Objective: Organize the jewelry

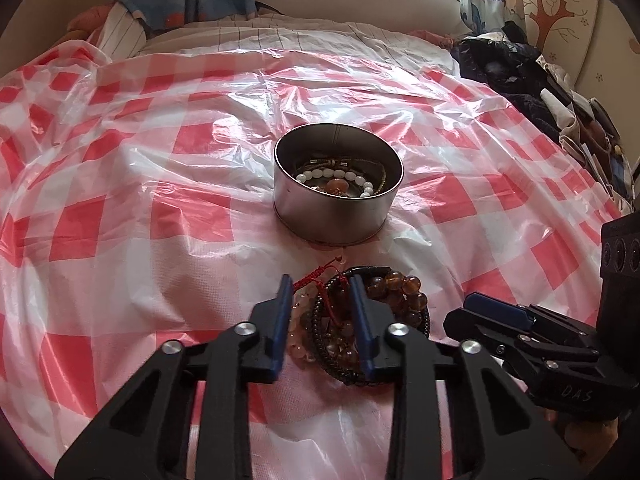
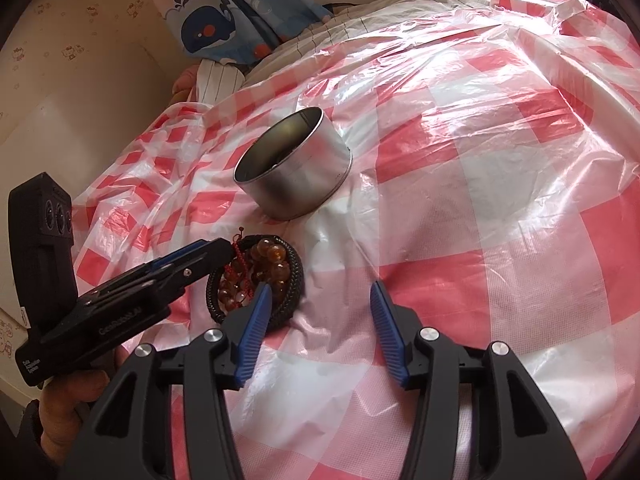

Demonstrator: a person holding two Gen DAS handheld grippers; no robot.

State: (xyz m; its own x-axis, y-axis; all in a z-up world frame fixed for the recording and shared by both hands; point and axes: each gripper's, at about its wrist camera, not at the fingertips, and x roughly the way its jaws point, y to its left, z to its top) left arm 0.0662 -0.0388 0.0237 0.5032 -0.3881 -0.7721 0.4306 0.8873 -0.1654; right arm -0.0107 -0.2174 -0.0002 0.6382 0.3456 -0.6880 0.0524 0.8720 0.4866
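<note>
- The left gripper (image 1: 320, 312) is seen lowered over a pile of bracelets (image 1: 360, 320), its blue pads narrowed around part of it; beads and cord lie between the jaws, but it cannot be told whether the pads actually press on them.
- The pile lies on the red-and-white checked plastic sheet (image 1: 160, 216), just in front of the round metal tin (image 1: 336, 184). In it can be made out an amber bead bracelet (image 1: 404, 292), a black braided bracelet (image 2: 294, 280) and a red cord bracelet (image 1: 316, 280).
- The right gripper (image 2: 318, 320) is held unclenched and empty just beside the pile, with only plastic sheet between its jaws.
- Further off, a white bead bracelet (image 1: 340, 178) and other pieces are already lying inside the tin.
- Risk: the strands look tangled, so several could be dragged up together, or the red cord could snag and pull the rest off the sheet.
- Risk: round beads could slip from a shallow grip and be dropped short of the tin.
- Risk: the thin plastic sheet could be pinched along with the beads, and the tin shifted by the tug.
- Writing: "D.A.S" is read on the right gripper in the left wrist view; a word on the left gripper body looks like "GenRobot.AI", but the small label below it is too small to read.
</note>
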